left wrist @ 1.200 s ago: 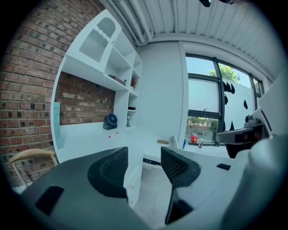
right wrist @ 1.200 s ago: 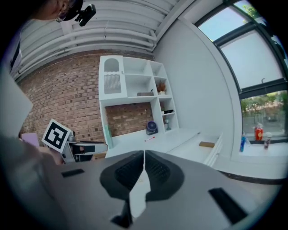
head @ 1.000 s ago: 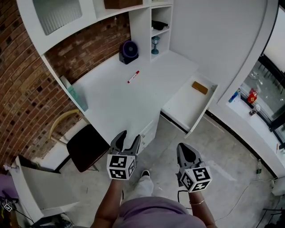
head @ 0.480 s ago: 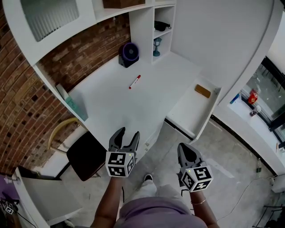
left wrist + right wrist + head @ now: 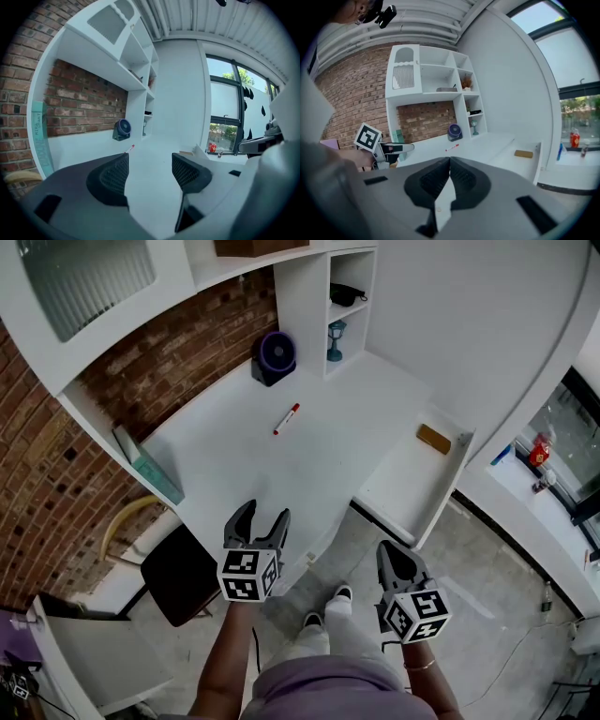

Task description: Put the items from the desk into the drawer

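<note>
A red-and-white marker lies on the white desk, towards the back; it also shows as a small marker and a marker in the gripper views. The drawer stands pulled open at the desk's right, with a tan block in it at its far end. My left gripper is open and empty at the desk's front edge. My right gripper is shut with nothing in it, above the floor in front of the drawer.
A purple fan and a small teal lamp stand at the back of the desk by the shelf unit. A teal book leans at the desk's left edge. A dark chair stands under the left corner. Bottles sit on the window sill.
Both grippers and the view have shifted slightly towards the desk. The left gripper stays open, the right stays shut. The person's feet have moved forward.
</note>
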A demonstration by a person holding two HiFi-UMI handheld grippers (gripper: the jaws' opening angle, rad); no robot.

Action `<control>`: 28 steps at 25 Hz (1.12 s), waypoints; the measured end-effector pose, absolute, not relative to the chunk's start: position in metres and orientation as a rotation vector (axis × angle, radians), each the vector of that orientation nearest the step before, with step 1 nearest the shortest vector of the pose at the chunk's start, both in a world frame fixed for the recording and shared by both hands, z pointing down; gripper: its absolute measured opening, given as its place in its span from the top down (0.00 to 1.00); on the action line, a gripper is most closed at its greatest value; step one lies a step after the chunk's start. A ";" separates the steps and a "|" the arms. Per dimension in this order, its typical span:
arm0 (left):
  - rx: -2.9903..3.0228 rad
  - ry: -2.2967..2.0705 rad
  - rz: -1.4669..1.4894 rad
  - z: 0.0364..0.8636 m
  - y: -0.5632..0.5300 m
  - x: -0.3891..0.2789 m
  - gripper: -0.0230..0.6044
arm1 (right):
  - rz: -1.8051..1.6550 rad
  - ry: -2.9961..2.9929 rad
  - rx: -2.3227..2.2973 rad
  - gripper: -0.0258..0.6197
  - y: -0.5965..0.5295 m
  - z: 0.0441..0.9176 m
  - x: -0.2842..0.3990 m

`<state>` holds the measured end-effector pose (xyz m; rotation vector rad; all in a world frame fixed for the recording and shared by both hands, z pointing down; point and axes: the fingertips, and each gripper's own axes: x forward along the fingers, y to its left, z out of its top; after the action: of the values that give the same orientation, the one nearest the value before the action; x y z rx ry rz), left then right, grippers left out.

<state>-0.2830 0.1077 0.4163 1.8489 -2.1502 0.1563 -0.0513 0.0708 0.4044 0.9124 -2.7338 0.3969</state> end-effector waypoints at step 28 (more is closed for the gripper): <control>1.696 -2.241 0.348 0.440 -0.045 -0.358 0.55 | 0.415 -2.828 0.733 0.96 -0.091 0.402 -0.102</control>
<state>-0.3575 -0.0455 0.4401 1.6965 -2.2411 0.3482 -0.1015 -0.0910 0.4024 0.7330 -2.8276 0.4150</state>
